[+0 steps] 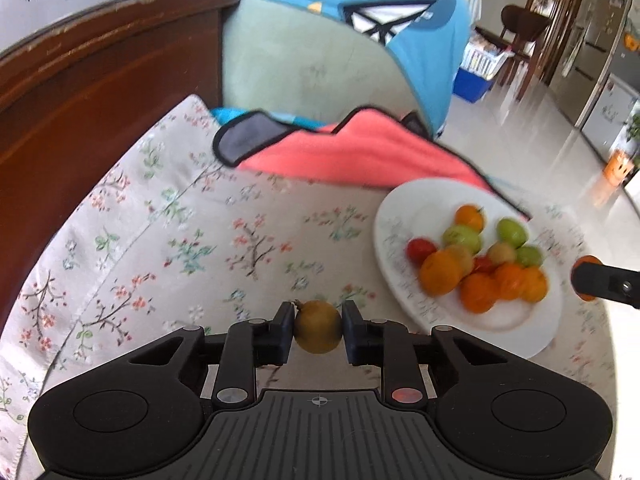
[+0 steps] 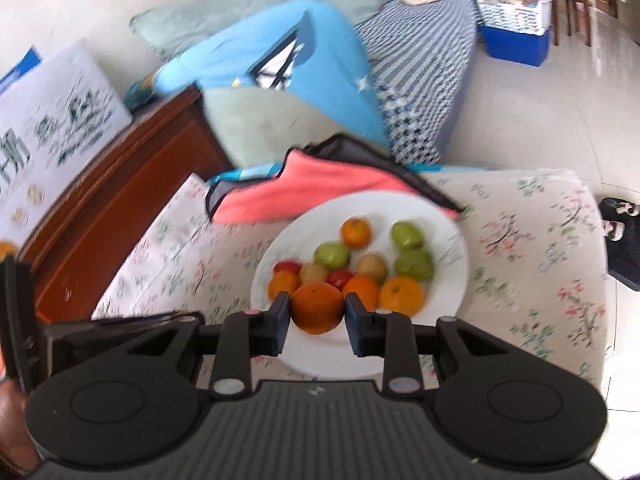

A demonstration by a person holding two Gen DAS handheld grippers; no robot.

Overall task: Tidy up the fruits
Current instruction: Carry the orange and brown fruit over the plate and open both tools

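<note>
My left gripper point(image 1: 318, 332) is shut on a small brown-yellow round fruit point(image 1: 318, 332), held over the floral cloth to the left of the plate. A white plate point(image 1: 404, 204) on that cloth carries several orange, green, red and tan fruits point(image 1: 476, 264). My right gripper point(image 2: 317, 313) is shut on an orange fruit point(image 2: 317, 308), just over the near rim of the same plate point(image 2: 452, 236). In the left wrist view the right gripper's finger point(image 1: 604, 284) and its orange show at the right edge.
A coral and grey cloth point(image 1: 352, 156) lies behind the plate, with blue and green cushions point(image 1: 304, 64) beyond. A dark wooden board point(image 1: 80, 92) borders the floral cloth point(image 1: 180, 240) on the left. Tiled floor point(image 2: 540, 120) lies to the right.
</note>
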